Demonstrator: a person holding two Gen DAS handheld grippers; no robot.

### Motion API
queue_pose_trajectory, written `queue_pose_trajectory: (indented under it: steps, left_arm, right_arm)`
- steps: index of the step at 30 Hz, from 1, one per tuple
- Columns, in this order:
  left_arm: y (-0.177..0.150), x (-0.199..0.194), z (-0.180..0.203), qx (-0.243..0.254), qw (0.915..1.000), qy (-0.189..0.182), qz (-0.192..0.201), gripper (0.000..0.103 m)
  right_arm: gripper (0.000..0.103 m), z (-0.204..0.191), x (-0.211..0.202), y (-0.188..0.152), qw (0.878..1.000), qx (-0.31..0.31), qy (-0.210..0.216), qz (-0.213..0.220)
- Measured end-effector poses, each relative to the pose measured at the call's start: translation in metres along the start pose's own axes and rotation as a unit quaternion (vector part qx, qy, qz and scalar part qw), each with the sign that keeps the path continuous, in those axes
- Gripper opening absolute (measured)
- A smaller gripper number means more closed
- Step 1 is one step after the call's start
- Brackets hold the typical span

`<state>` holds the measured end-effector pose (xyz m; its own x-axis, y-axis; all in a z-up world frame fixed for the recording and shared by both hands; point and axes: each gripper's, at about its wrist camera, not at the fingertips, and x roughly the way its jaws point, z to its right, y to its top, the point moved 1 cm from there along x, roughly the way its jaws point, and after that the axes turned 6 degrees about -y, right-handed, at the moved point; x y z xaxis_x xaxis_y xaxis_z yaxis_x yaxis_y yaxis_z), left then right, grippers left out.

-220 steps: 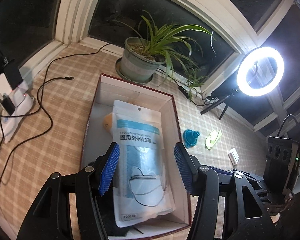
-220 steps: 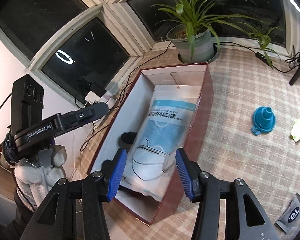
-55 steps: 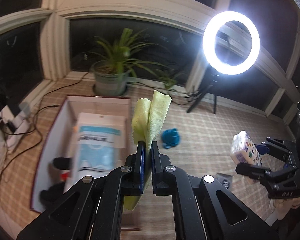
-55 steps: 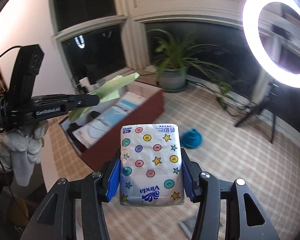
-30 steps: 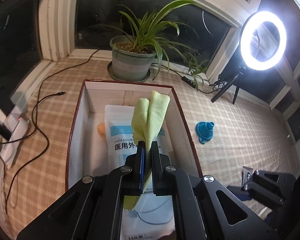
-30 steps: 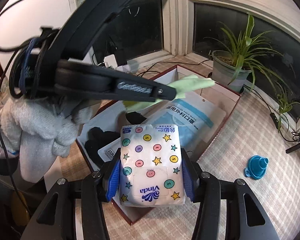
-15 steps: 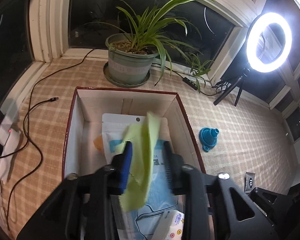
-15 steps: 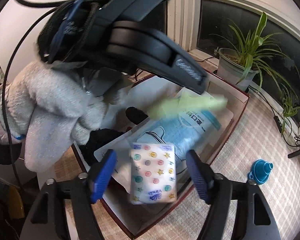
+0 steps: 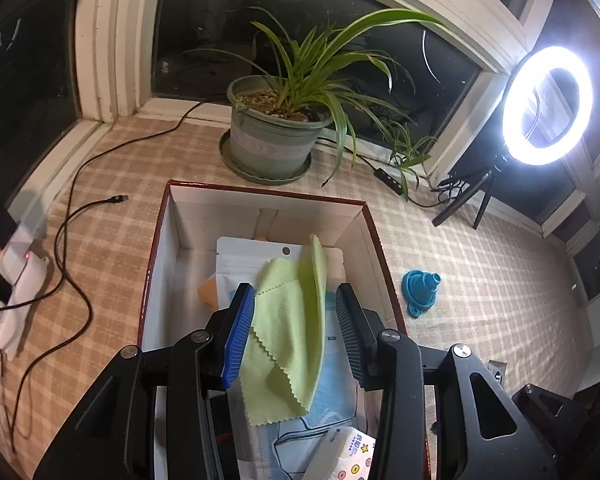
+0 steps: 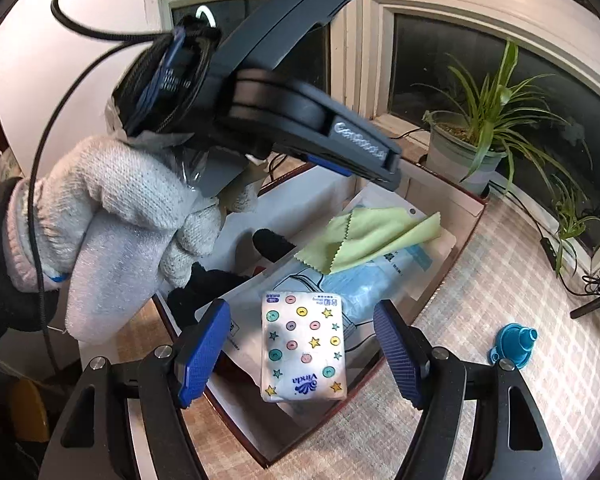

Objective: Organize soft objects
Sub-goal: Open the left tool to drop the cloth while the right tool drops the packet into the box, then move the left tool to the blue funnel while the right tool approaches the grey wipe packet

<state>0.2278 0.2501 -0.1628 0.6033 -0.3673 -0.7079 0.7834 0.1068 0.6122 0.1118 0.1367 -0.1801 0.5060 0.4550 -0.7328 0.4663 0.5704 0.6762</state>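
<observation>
A yellow-green cloth (image 9: 288,340) lies loose on the blue-and-white mask package (image 9: 244,260) inside the red-rimmed box (image 9: 268,192). My left gripper (image 9: 294,292) hovers over it, its jaws opening, pads clear of the cloth. In the right wrist view the cloth (image 10: 372,232) rests below the left gripper (image 10: 392,176), which a gloved hand (image 10: 112,208) holds. A star-and-dot tissue pack (image 10: 304,348) lies in the box's near end on the mask package (image 10: 380,280). My right gripper (image 10: 300,308) stands open above it, pads well apart from the pack.
A blue funnel (image 9: 420,292) lies on the checked mat right of the box. A potted plant (image 9: 268,148) stands behind the box and a ring light (image 9: 548,104) at the far right. A black cable (image 9: 72,216) trails left. Black items (image 10: 272,244) sit in the box.
Both grippers opened. The cloth dropped from the left jaws onto the mask package. The tissue pack fell from the right jaws into the box's near end.
</observation>
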Motion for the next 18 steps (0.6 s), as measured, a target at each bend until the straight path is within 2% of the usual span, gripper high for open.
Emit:
queue_pose_trajectory:
  steps: [11,18]
  left_arm:
    - [-0.005,-0.023,0.006,-0.019,0.9995,-0.013,0.023,0.041]
    - [-0.018,-0.045,0.026,-0.019,0.9985,-0.027,0.043,0.043]
  right_arm:
    - [0.07,0.039,-0.036,-0.015,0.998,0.055,0.008,0.019]
    - [0.07,0.085,-0.067,-0.044,0.995,0.096,-0.015,0.02]
